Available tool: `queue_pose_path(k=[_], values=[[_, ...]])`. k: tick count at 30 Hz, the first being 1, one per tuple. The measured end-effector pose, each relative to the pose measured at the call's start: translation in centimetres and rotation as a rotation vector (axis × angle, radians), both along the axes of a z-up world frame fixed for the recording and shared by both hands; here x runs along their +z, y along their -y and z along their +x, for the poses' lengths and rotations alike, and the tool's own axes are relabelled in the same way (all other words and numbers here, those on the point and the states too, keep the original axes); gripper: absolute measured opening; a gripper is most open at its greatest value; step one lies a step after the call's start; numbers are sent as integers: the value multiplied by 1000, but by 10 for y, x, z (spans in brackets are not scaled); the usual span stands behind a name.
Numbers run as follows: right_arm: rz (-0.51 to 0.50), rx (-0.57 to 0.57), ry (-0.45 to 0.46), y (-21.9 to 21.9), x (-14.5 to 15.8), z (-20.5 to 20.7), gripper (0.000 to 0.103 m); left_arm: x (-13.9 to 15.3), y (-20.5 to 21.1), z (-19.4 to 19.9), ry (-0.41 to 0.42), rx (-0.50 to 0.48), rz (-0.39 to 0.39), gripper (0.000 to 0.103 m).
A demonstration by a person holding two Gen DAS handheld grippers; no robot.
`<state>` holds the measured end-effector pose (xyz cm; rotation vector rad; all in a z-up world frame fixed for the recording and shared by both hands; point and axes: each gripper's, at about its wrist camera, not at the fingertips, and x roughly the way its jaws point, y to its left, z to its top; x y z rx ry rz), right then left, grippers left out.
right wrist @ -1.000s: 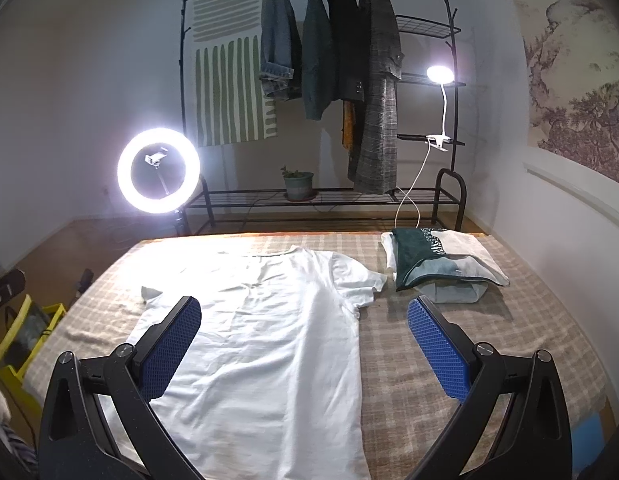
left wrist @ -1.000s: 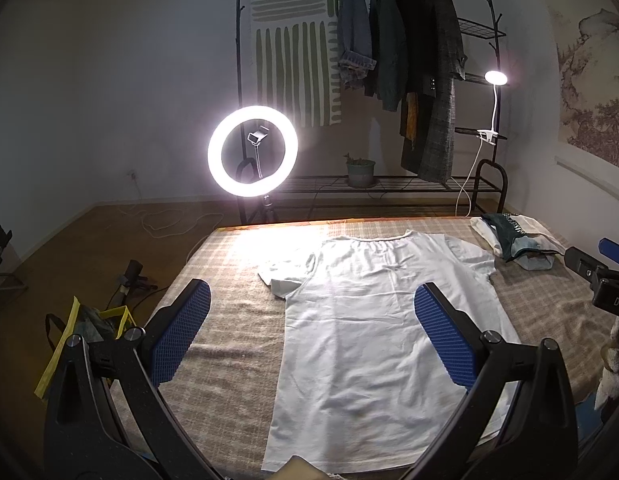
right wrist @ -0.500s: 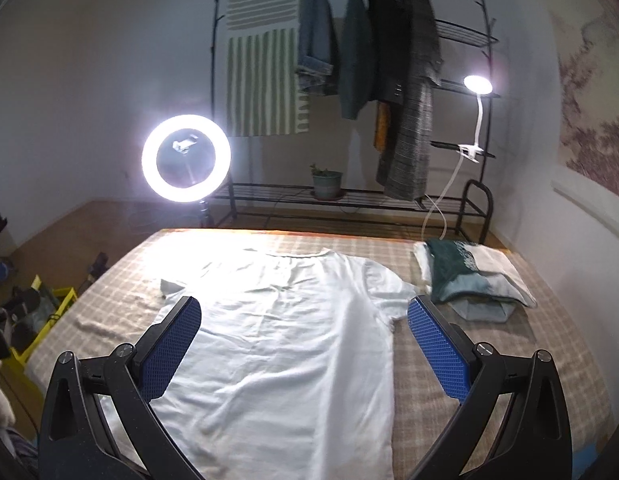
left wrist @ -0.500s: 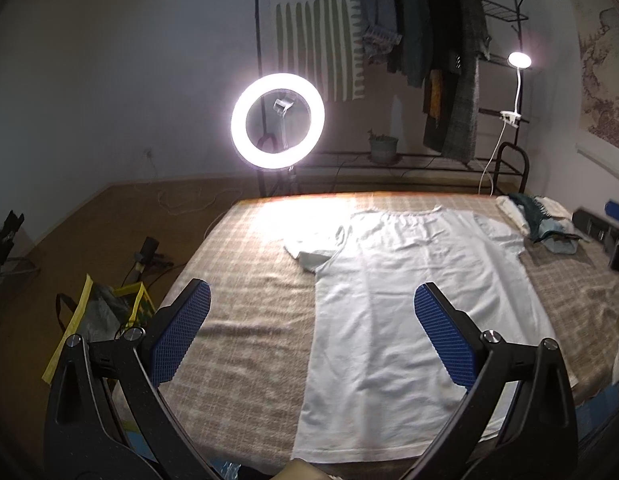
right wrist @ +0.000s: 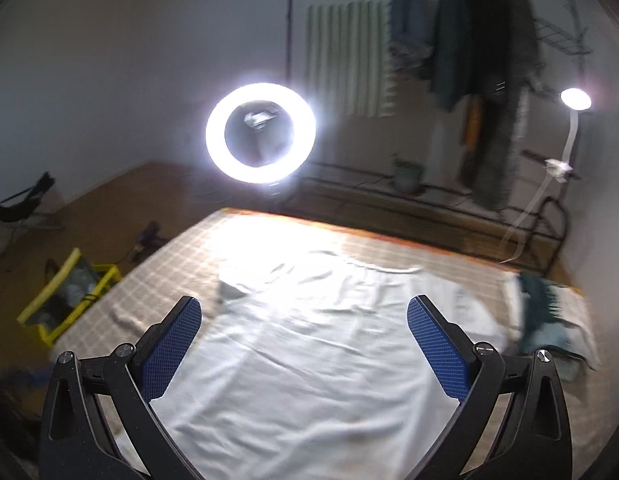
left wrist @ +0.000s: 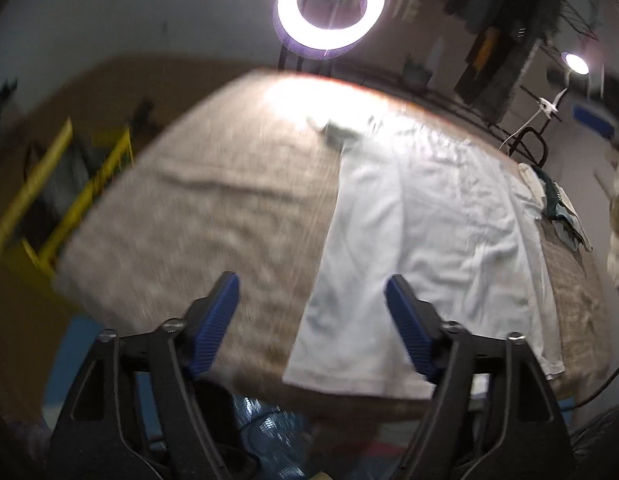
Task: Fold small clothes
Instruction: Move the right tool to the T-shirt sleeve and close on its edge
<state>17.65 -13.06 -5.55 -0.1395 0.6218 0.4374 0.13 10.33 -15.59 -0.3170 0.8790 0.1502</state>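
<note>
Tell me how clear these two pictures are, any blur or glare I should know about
Left wrist view: heavy motion smear on the checked bedcover and white T-shirt; the left tool stays sharp. Right wrist view: milder blur; the ring light blooms and washes out the shirt's far edge; the right tool is crisp. Both views bend strongly at the edges.

No lettering, labels, brands or numbers can be read in either wrist view. Both frames are blurred — nothing legible stands anywhere.
</note>
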Motion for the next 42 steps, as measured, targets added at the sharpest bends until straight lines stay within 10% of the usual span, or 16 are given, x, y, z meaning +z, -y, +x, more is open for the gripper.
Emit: queue_pose_path(k=[18, 27, 33, 42], values=[[15, 103, -304, -132, -102, 149, 78, -75, 7, 15, -168, 18, -80, 55], [-81, 132, -388, -197, -169, 197, 74, -78, 3, 22, -153, 17, -122, 6], [-270, 139, -381, -225, -203, 206, 61, -78, 1, 24, -147, 16, -182, 1], [-346, 146, -382, -223, -213, 210, 14, -73, -5, 20, -134, 41, -204, 0]])
